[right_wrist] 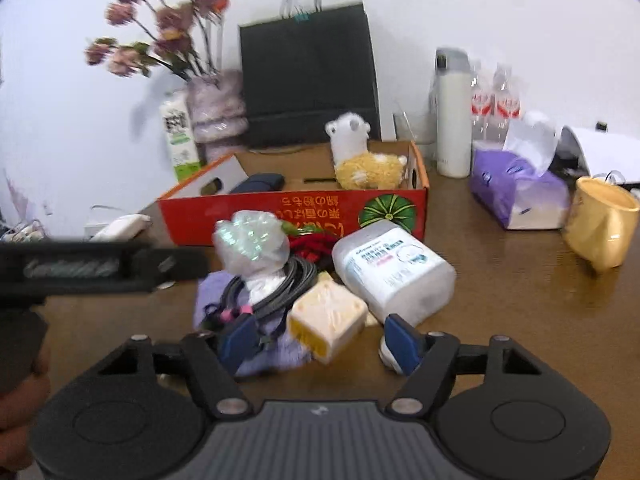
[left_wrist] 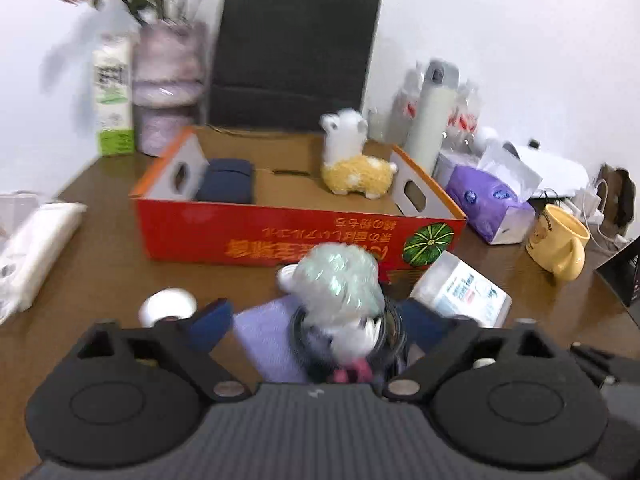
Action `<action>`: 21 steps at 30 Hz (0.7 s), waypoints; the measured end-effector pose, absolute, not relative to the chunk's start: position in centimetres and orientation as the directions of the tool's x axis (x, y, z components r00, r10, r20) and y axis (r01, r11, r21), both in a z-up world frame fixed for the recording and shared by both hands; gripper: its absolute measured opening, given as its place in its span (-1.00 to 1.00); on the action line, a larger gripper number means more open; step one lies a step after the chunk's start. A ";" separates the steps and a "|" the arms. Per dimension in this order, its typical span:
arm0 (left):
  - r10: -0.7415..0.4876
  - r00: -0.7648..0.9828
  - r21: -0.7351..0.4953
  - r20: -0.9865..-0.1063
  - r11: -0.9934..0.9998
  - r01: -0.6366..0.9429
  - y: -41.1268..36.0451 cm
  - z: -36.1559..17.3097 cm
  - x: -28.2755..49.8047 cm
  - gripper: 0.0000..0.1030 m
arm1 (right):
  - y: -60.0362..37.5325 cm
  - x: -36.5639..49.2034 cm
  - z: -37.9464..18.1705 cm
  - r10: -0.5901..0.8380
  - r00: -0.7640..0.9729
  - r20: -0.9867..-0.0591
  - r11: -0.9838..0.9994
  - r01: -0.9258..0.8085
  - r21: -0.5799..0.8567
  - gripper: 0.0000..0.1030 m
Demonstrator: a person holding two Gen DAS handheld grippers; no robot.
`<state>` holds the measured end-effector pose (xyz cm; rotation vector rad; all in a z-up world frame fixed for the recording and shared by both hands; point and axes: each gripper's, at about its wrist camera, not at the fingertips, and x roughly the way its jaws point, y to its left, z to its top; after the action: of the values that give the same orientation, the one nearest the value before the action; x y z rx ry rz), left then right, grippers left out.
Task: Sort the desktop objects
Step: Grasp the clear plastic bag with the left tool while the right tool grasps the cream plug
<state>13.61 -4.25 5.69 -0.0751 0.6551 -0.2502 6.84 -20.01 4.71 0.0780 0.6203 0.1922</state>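
Note:
An open red cardboard box (left_wrist: 280,236) (right_wrist: 256,216) stands on the brown desk. In it are a yellow-and-white alpaca plush (left_wrist: 352,160) (right_wrist: 364,160) and a dark blue pouch (left_wrist: 228,182) (right_wrist: 260,182). In front lies a pile: a mint-headed plush (left_wrist: 340,280) (right_wrist: 252,244), coiled black cable (left_wrist: 384,344) (right_wrist: 280,284), purple cloth (left_wrist: 268,332) (right_wrist: 276,352), white wipes pack (left_wrist: 460,292) (right_wrist: 392,268) and a yellow-white cube (right_wrist: 328,316). My left gripper (left_wrist: 316,326) is open around the mint plush. My right gripper (right_wrist: 324,340) is open around the cube.
At the back stand a black paper bag (left_wrist: 292,52), a flower vase (left_wrist: 168,84), a milk carton (left_wrist: 114,96) and a white flask (left_wrist: 432,112). A purple tissue box (left_wrist: 492,204) and a yellow mug (left_wrist: 560,240) sit right. A white packet (left_wrist: 36,248) lies left.

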 end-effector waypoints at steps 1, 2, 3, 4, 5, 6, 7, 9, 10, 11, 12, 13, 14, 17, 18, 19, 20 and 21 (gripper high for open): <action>-0.276 0.747 -0.156 -0.605 0.961 0.229 -4.5 5.4 14.9 0.50 | -19.7 7.7 4.4 0.189 0.796 -0.576 0.982 -0.144 0.123 0.27; -0.277 0.737 -0.154 -0.617 0.960 0.233 -4.7 5.0 15.9 0.36 | -19.5 8.3 4.1 0.181 0.799 -0.573 0.983 -0.139 0.117 0.22; -0.272 0.733 -0.148 -0.623 0.962 0.231 -4.8 4.5 16.6 0.22 | -19.5 8.9 3.7 0.173 0.797 -0.578 0.985 -0.132 0.112 0.07; -0.268 0.726 -0.146 -0.634 0.963 0.228 -4.9 4.1 17.2 0.13 | -19.5 9.3 3.3 0.176 0.791 -0.586 0.984 -0.131 0.118 0.05; -0.276 0.716 -0.150 -0.642 0.960 0.235 -4.9 3.7 17.5 -0.06 | -19.5 9.4 3.1 0.179 0.793 -0.583 0.984 -0.132 0.122 0.05; -0.290 0.712 -0.158 -0.640 0.956 0.247 -4.8 3.6 17.5 -0.11 | -19.5 9.3 3.1 0.179 0.797 -0.577 0.984 -0.136 0.117 0.05; -0.297 0.716 -0.157 -0.632 0.954 0.257 -4.8 3.5 17.3 -0.18 | -19.4 9.2 3.0 0.178 0.799 -0.575 0.984 -0.141 0.109 0.04; -0.304 0.727 -0.136 -0.616 0.950 0.282 -4.9 3.9 16.4 -0.32 | -19.3 9.0 3.2 0.170 0.802 -0.573 0.985 -0.135 0.104 0.04; -0.302 0.736 -0.130 -0.606 0.950 0.283 -4.9 4.4 16.0 -0.33 | -19.4 8.7 3.5 0.172 0.806 -0.567 0.985 -0.137 0.103 0.04; -0.303 0.750 -0.129 -0.588 0.951 0.283 -4.7 5.0 15.3 -0.35 | -19.3 8.4 3.9 0.173 0.811 -0.559 0.985 -0.137 0.105 0.04; -0.307 0.765 -0.131 -0.566 0.950 0.284 -4.3 5.8 14.5 -0.36 | -19.3 7.8 4.3 0.173 0.817 -0.550 0.985 -0.136 0.108 0.04; -0.310 0.778 -0.136 -0.546 0.950 0.283 -3.9 6.6 13.6 -0.36 | -19.3 7.1 4.9 0.177 0.824 -0.539 0.984 -0.144 0.104 0.04; -0.315 0.789 -0.148 -0.527 0.949 0.280 -3.3 7.6 12.6 -0.36 | -19.2 6.5 5.3 0.181 0.828 -0.531 0.984 -0.152 0.098 0.04; -0.343 0.808 -0.191 -0.479 0.939 0.285 -1.5 9.9 9.2 -0.34 | -19.4 3.8 6.6 0.200 0.836 -0.511 0.980 -0.178 0.093 0.04; -0.344 0.810 -0.194 -0.475 0.939 0.285 -1.2 10.1 8.0 -0.33 | -19.5 2.9 6.9 0.207 0.835 -0.509 0.978 -0.186 0.092 0.04; -0.339 0.807 -0.199 -0.483 0.940 0.276 -0.8 10.0 6.7 -0.33 | -19.7 1.9 7.0 0.212 0.836 -0.506 0.977 -0.193 0.090 0.04; -0.338 0.800 -0.206 -0.495 0.941 0.270 -0.5 9.6 5.3 -0.33 | -19.8 0.9 6.9 0.216 0.835 -0.507 0.976 -0.201 0.085 0.04; -0.343 0.794 -0.217 -0.502 0.939 0.268 -0.3 9.1 3.9 -0.33 | -19.8 0.2 6.8 0.219 0.831 -0.511 0.975 -0.207 0.081 0.04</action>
<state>3.88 -0.25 9.15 -0.1373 0.5654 -0.3294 0.20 -19.79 6.80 0.0225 0.5449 0.2259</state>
